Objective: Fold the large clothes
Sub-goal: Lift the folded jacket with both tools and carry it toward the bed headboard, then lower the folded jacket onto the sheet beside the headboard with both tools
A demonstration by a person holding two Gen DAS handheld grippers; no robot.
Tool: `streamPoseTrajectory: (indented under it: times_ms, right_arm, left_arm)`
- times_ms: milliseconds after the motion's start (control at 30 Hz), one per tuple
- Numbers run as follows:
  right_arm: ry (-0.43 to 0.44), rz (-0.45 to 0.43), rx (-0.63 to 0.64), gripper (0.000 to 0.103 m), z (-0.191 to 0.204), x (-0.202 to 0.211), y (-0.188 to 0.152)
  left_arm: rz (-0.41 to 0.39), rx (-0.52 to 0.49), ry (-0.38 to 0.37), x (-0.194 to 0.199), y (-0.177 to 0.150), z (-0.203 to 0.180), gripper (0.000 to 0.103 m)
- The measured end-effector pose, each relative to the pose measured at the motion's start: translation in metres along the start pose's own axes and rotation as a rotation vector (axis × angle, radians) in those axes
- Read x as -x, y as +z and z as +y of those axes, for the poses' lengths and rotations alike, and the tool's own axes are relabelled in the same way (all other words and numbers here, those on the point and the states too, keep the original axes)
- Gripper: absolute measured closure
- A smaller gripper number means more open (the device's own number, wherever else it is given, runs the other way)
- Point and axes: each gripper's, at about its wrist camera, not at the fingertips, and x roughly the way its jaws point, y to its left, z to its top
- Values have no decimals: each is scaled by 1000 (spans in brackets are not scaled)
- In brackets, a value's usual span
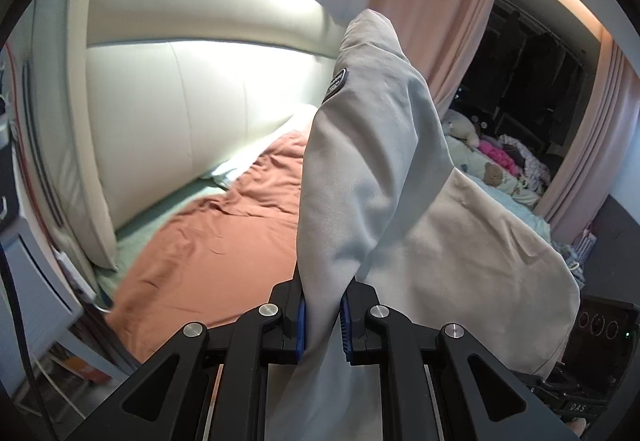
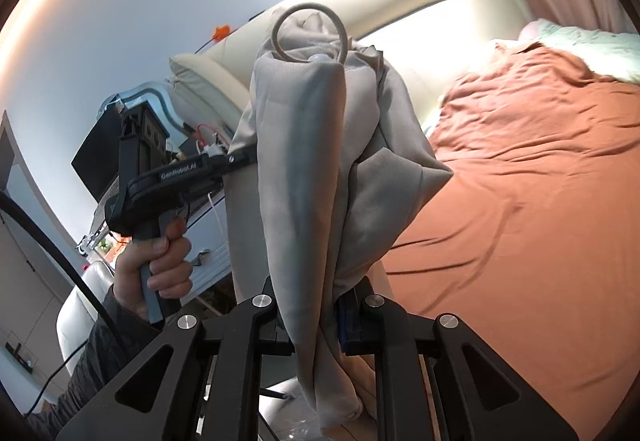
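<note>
While both claws (left (image 1: 322,315), right (image 2: 310,315)) pinch it, grey garment (image 1: 360,161) hangs bunched.

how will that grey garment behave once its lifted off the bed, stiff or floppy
Probably floppy: the grey garment drapes and bunches in soft folds above the left gripper. It likely sags between holds, since cloth hangs loose below the right gripper. It looks fairly thick, so perhaps not very slippery in the jaws.
</note>
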Motion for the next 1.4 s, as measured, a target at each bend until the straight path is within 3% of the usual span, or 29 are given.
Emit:
streamPoseTrajectory:
  times_ms: [367,533,767,833,900,967,1100,1200,1300,1400]
  right_arm:
    - [72,109,-32,92,-54,-103,21]
    - [58,148,-48,92,-106,-146,30]
    - [31,161,-43,92,-180,-179,55]
    - [10,156,-58,92,-198,-179,55]
    - [-51,157,-89,92,-218,-182,50]
    - [-102,187,-155,92,-252,-194,44]
    - [-183,257,-226,92,-297,-225,25]
    - [-142,259,-276,92,-321,-220,20]
    - [-155,282,-297,84,-321,-213,13]
    - [-214,329,-341,57,-327,-217,19]
  left_arm:
    - [81,-46,144,-59,24,69,90]
    - [115,-19,176,-107,32,99,90]
    - [186,-64,205,-182,40,114,89]
    - [211,-64,239,-205,39,118,78]
    - [214,-66,325,-220,34,124,58]
    - [220,-20,344,-225,25,135,50]
    - [275,-1,370,-225,-7,148,50]
    - [302,20,375,-220,-33,160,50]
    - [324,59,379,-217,-54,168,50]
    - [363,75,385,-214,-78,173,50]
